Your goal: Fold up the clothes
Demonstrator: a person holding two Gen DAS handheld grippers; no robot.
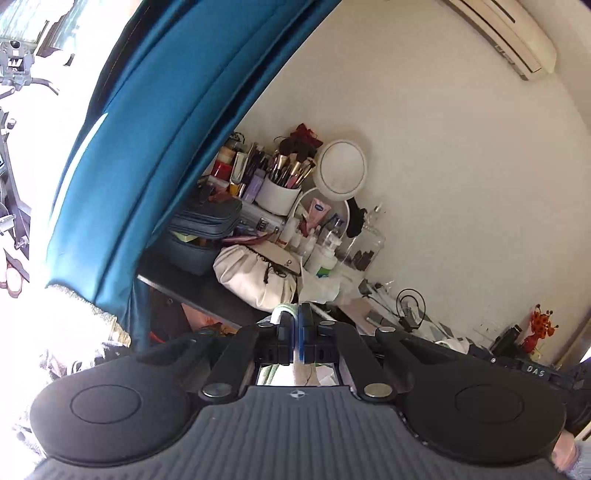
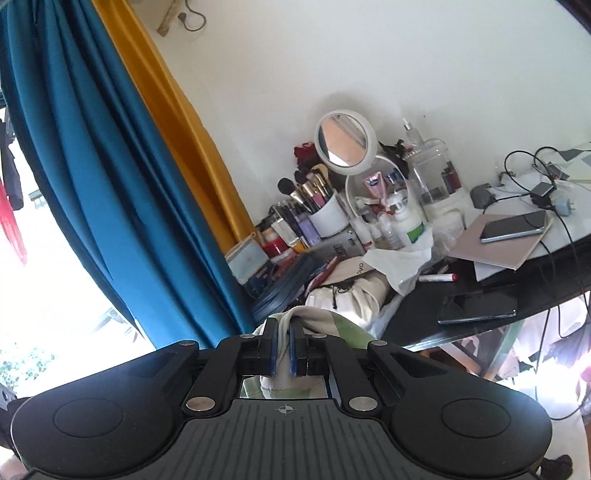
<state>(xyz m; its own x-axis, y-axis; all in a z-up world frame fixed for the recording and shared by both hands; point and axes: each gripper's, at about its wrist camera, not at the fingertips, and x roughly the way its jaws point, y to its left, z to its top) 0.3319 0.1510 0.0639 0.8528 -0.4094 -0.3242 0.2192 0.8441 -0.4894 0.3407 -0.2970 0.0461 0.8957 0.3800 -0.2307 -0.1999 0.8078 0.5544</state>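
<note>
This was a home bedroom: ahead of the tool, a tabletop [image 2: 417, 310] held makeup brushes [image 2: 314, 186] and a mirror [image 2: 341, 138], beside a curtain [image 2: 92, 184].

Most of the pale green-and-white garment [image 2: 332, 325] is hidden below the right gripper [image 2: 283, 343]; the air conditioner [image 1: 509, 33] is cut off at the top edge.

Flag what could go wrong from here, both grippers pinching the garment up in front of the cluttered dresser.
1. The right gripper pinches only a narrow bunch of the white-and-green garment; it may slip out.
2. The left gripper shows just a thin edge of cloth between its fingers, so its hold looks marginal.
3. The brush cup and round mirror stand close ahead; swinging fabric could topple them.
</note>
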